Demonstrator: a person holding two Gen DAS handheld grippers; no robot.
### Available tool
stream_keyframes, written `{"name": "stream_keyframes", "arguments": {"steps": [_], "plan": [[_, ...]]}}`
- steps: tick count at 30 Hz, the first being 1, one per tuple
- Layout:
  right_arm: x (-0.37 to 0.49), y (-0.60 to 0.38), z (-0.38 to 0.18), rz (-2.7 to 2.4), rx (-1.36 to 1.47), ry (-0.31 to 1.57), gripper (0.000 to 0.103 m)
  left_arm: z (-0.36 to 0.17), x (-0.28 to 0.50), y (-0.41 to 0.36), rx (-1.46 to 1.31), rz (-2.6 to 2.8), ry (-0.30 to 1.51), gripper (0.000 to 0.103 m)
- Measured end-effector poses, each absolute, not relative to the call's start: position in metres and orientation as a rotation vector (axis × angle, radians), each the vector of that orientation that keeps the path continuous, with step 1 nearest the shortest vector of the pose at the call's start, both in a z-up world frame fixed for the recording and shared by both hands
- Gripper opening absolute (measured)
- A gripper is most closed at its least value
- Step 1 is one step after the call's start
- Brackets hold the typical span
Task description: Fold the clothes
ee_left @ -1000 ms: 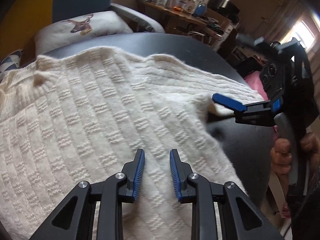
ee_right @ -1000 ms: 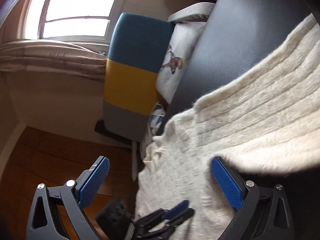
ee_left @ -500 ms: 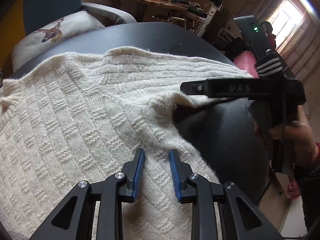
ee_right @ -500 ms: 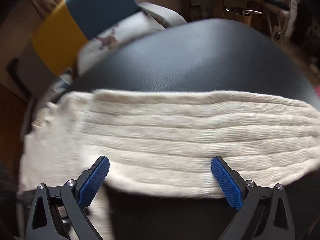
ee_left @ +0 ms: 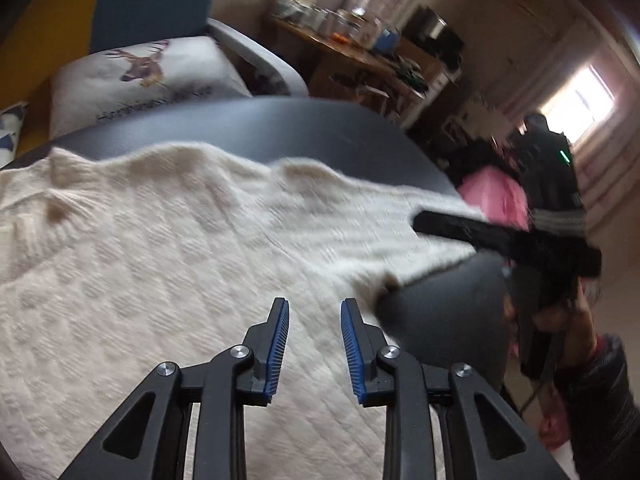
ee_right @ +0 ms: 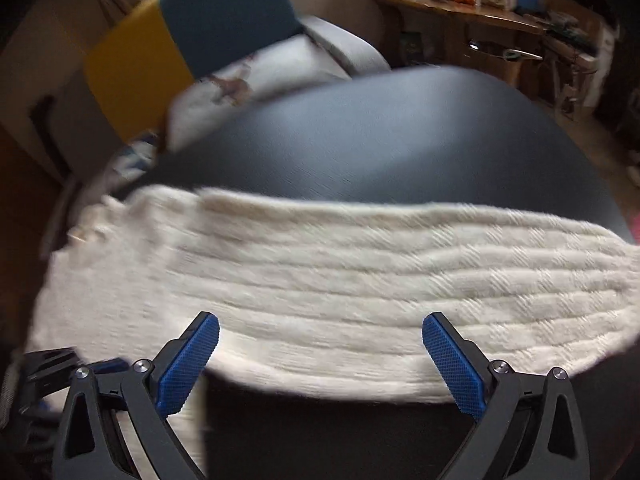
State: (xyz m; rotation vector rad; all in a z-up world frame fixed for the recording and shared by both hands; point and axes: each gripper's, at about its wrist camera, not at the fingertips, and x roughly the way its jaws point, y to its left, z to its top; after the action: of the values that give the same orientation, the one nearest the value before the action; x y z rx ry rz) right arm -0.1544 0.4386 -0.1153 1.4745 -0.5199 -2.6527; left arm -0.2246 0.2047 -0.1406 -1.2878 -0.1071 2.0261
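Note:
A cream knitted sweater [ee_left: 160, 264] lies spread on a round black table [ee_left: 304, 128]. My left gripper [ee_left: 314, 344] hovers over its body near the front edge, fingers a little apart and holding nothing. One sleeve [ee_right: 360, 280] stretches across the table in the right wrist view. My right gripper [ee_right: 320, 360] is wide open just above the sleeve's near edge, empty. It shows in the left wrist view [ee_left: 492, 236] as a dark bar over the sleeve. The left gripper appears at the lower left of the right wrist view [ee_right: 60, 372].
An armchair [ee_right: 224, 12] in blue and yellow with a deer cushion [ee_left: 140, 76] stands behind the table [ee_right: 400, 140]. A cluttered wooden sideboard [ee_left: 360, 56] is farther back. A pink object [ee_left: 500, 192] lies beyond the table's right edge.
My right gripper swung round from facing the window to face across the table and now sits over the sleeve. The sleeve lies flatter. My left gripper barely moved.

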Motion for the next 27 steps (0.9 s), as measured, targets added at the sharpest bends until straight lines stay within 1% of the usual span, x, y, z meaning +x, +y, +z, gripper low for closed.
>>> {"name": "stream_keyframes", "arguments": {"steps": [1, 2, 5, 7, 12, 16, 17, 20, 21, 23, 25, 27], "plan": [[-0.157, 0.434, -0.109, -2.623, 1.422, -0.527, 0.103, -0.139, -0.234, 0.197, -1.291, 2.044, -0.128, 0.025], [-0.160, 0.425, -0.104, -2.607, 1.391, -0.487, 0.103, -0.137, -0.243, 0.190, -1.293, 2.062, -0.149, 0.025], [-0.174, 0.389, -0.099, -2.583, 1.368, -0.277, 0.103, -0.135, -0.259, 0.173, -1.293, 2.105, -0.136, 0.025], [-0.187, 0.366, -0.105, -2.560, 1.389, -0.186, 0.103, -0.139, -0.272, 0.176, -1.287, 2.123, -0.113, 0.025], [-0.218, 0.331, -0.124, -2.432, 1.424, -0.135, 0.103, -0.144, -0.299, 0.186, -1.284, 2.116, -0.063, 0.025], [-0.240, 0.330, -0.143, -2.453, 1.505, -0.053, 0.103, -0.166, -0.329, 0.206, -1.372, 2.138, 0.056, 0.025], [-0.245, 0.334, -0.148, -2.480, 1.533, -0.026, 0.103, -0.173, -0.335, 0.207, -1.404, 2.140, 0.039, 0.021], [-0.251, 0.345, -0.156, -2.549, 1.581, 0.030, 0.103, -0.179, -0.348, 0.194, -1.442, 2.123, -0.177, 0.021], [-0.251, 0.347, -0.156, -2.565, 1.582, 0.030, 0.103, -0.181, -0.347, 0.191, -1.437, 2.120, -0.208, 0.021], [-0.250, 0.349, -0.158, -2.586, 1.573, 0.023, 0.103, -0.181, -0.345, 0.188, -1.421, 2.124, -0.211, 0.016], [-0.250, 0.348, -0.157, -2.593, 1.566, 0.026, 0.103, -0.180, -0.344, 0.186, -1.420, 2.129, -0.232, 0.017], [-0.249, 0.348, -0.154, -2.598, 1.570, 0.024, 0.103, -0.176, -0.342, 0.185, -1.424, 2.142, -0.245, 0.019]]}}
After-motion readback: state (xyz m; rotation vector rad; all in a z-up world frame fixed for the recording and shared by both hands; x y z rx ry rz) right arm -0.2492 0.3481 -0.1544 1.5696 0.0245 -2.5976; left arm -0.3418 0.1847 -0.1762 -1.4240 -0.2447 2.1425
